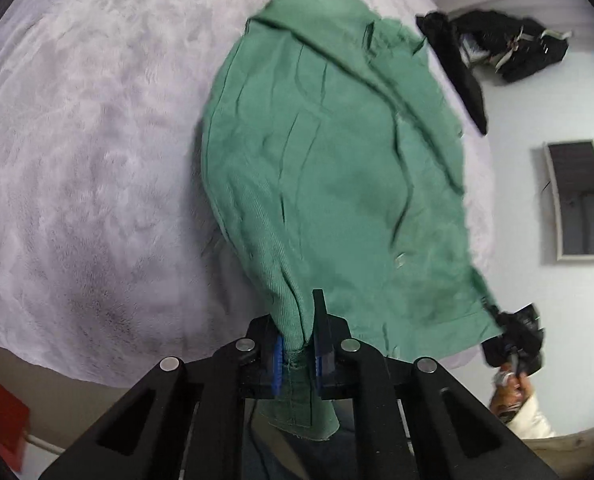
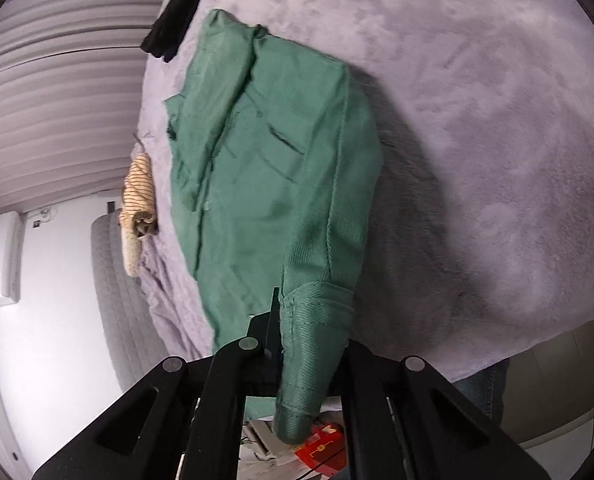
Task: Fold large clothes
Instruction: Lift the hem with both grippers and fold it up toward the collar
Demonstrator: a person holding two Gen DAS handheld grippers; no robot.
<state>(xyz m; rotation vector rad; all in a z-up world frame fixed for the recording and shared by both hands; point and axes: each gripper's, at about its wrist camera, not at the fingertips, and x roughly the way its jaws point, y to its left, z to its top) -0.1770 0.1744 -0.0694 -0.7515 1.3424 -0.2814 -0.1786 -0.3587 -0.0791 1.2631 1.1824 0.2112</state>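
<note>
pale walls, framed mirror — lilac plush blanket

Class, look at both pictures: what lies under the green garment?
Under the green garment lies a fluffy lilac blanket, visible all around it. Whatever sits directly beneath the cloth is covered and cannot be seen.

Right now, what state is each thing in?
Left tongs: shut on the green garment's hem.
Right tongs: shut on its hem.
Green garment: partly folded, near edge lifted off the blanket.
Black garment: draped over the blanket's edge.
</note>
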